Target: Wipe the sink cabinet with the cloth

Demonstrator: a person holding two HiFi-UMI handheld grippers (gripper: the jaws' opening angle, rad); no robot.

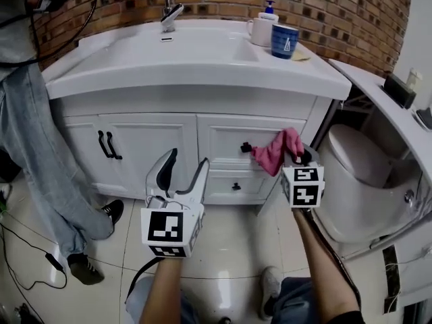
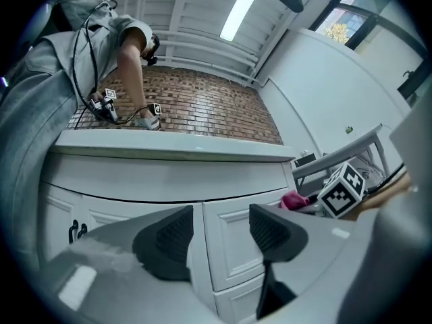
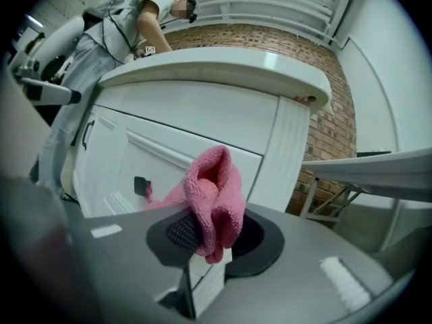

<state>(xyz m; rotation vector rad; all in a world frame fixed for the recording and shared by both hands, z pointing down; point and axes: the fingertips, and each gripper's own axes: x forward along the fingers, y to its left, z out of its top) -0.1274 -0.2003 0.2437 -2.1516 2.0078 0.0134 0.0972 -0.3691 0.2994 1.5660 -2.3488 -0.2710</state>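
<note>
The white sink cabinet [image 1: 169, 144] stands under a white basin top; its right drawer front [image 1: 233, 135] carries a black knob [image 1: 246, 147]. A pink cloth [image 1: 277, 150] is pinched in my right gripper [image 1: 297, 159], which is shut on it just right of that knob, close to the drawer front. In the right gripper view the cloth [image 3: 212, 198] bunches up between the jaws before the drawer [image 3: 162, 160]. My left gripper [image 1: 181, 174] hangs open and empty in front of the lower drawer, its jaws apart in the left gripper view [image 2: 219, 238].
A person in jeans [image 1: 30, 160] stands at the cabinet's left end, one shoe [image 1: 111, 211] near the base. A toilet [image 1: 358, 181] sits close on the right. A blue mug [image 1: 284, 41], white cup and soap bottle stand on the counter by the faucet [image 1: 169, 9].
</note>
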